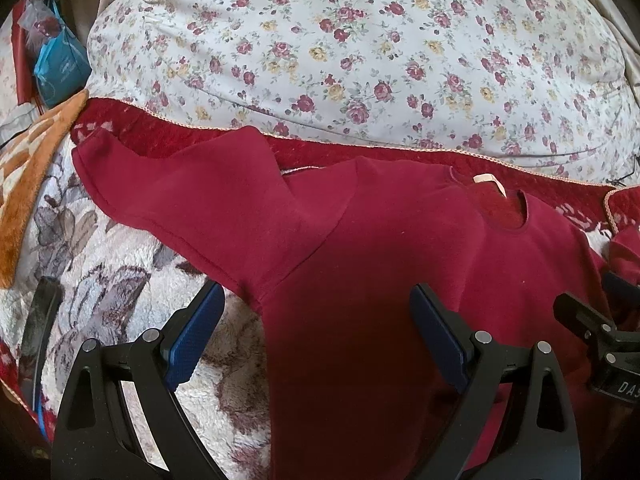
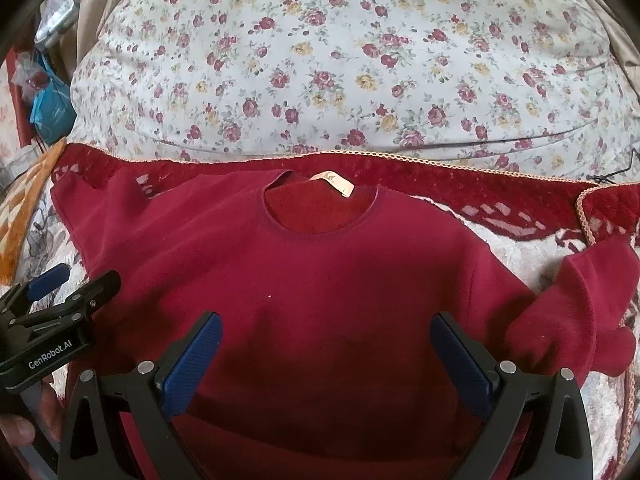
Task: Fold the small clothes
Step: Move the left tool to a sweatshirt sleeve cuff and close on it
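The red top (image 2: 320,272) lay flat on the blanket (image 2: 516,256), collar toward the pillow (image 2: 340,60), sleeves out sideways, with the left gripper (image 1: 316,340) nearer its left sleeve (image 1: 192,196) and the right gripper (image 2: 326,360) over its chest, both spread and empty.

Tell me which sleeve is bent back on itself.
The right sleeve: it doubles back at the cuff end, while the left sleeve lies straight out.
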